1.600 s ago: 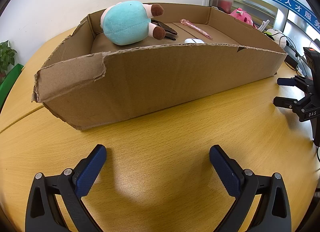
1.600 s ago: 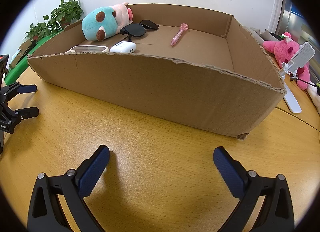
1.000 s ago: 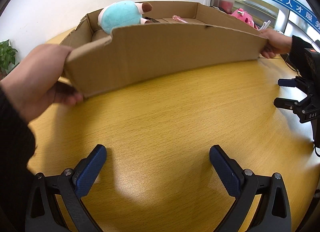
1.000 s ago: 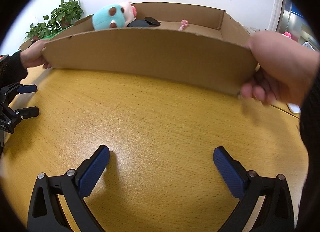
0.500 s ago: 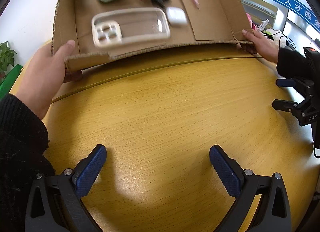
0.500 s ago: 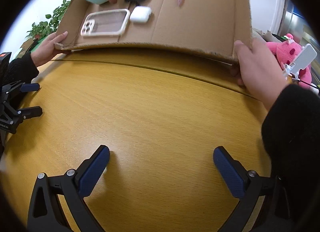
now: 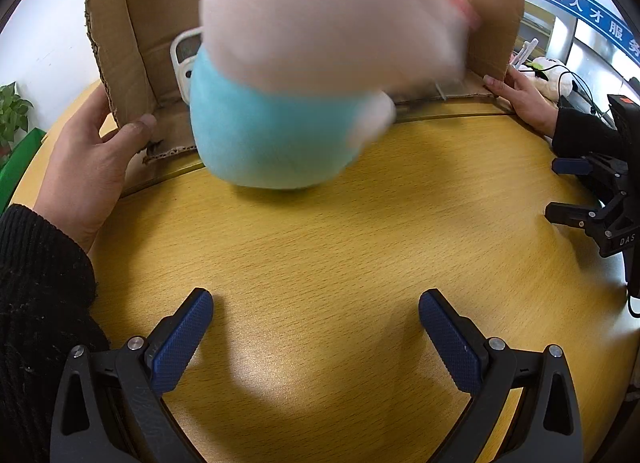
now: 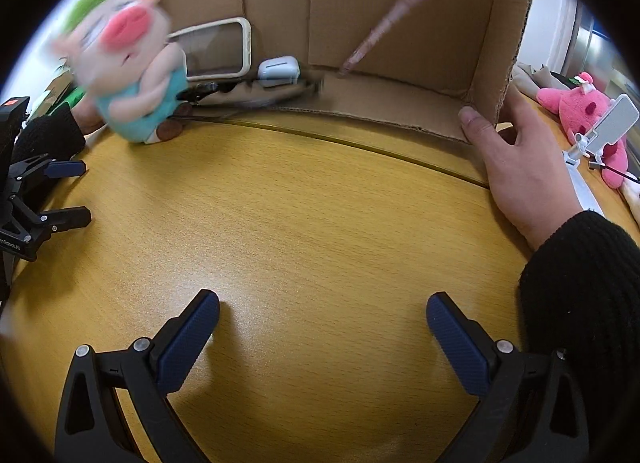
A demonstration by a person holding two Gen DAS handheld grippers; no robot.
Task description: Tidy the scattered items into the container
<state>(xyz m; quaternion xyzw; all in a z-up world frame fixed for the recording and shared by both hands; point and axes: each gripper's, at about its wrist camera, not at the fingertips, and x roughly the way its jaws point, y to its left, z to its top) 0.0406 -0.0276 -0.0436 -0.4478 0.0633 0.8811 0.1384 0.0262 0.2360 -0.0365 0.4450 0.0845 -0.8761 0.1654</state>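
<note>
Two bare hands tip the cardboard box [image 8: 400, 23] up on its front edge, so its open side faces me. The blue and pink pig plush [image 8: 132, 75] tumbles out onto the wooden table; it fills the left wrist view [image 7: 272, 135], blurred. A clear phone case [image 8: 216, 49], a white earbud case [image 8: 279, 70], black sunglasses [image 8: 208, 88] and a pink pen [image 8: 384, 27] slide down inside the box. My left gripper [image 7: 316, 331] and right gripper [image 8: 322, 333] rest open and empty on the table.
A pink plush [image 8: 588, 119] and a white phone stand [image 8: 604, 131] lie at the right behind the box. Potted plants [image 7: 10, 115] stand at the far left. A hand [image 7: 88, 167] holds the box's left end, another [image 8: 516, 167] its right end.
Hands lifted the box and tipped it toward me. The items slid toward its lower edge, and the plush fell out onto the table. Both grippers stayed still.
</note>
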